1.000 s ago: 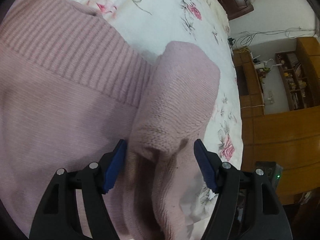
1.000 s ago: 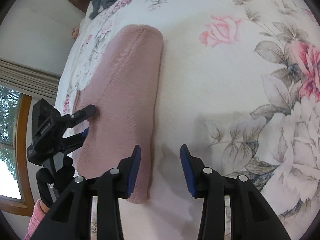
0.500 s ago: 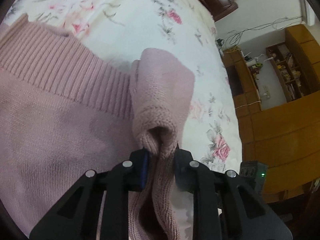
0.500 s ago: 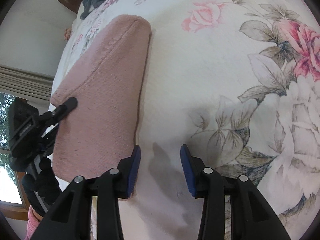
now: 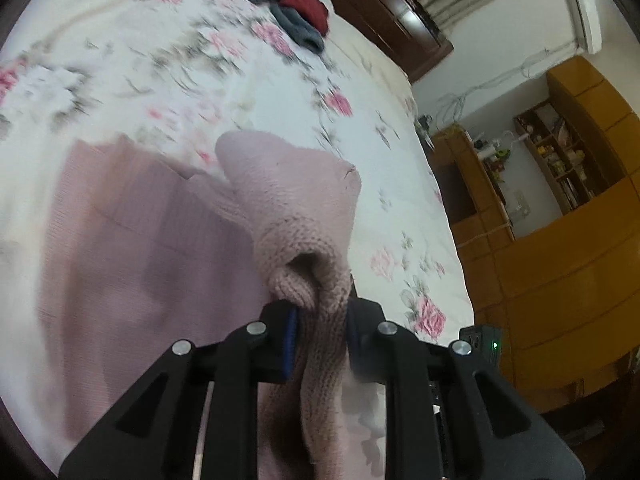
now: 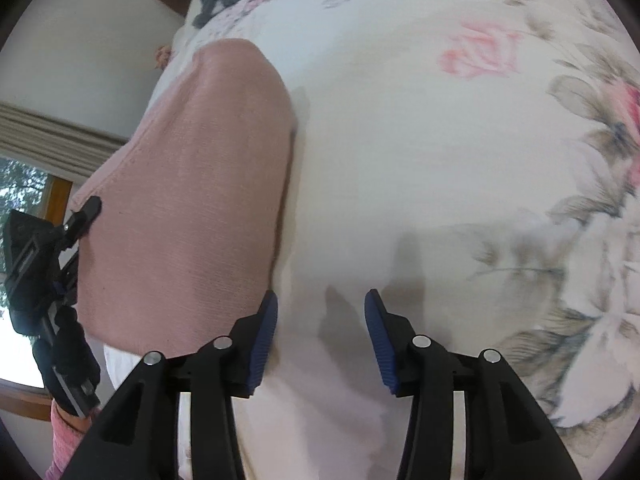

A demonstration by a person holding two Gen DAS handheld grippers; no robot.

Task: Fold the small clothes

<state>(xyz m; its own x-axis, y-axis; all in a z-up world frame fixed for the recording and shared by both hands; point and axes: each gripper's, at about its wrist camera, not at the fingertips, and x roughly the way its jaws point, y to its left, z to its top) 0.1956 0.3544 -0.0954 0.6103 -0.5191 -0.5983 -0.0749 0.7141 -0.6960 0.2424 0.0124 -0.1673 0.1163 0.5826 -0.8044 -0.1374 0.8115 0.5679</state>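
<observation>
Floral bedsheet [image 6: 400, 160]: left gripper [image 5: 320, 332] pinches pink sweater [image 5: 160, 260], right gripper [image 6: 320, 320] spread, seemingly empty.

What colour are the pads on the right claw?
Blue pads on a black frame, clearest in the right wrist view.

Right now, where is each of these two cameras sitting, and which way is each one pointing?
Left wrist: rides on the left gripper, looking along its fingers, which pinch the pink sweater; beyond lie the floral bedspread and wooden cabinets.
Right wrist: rides on the right gripper, jaws open above bare bedspread; the left gripper and a pink sleeve show at its left edge.
Shared: the sweater, the bedspread and the left gripper.
</observation>
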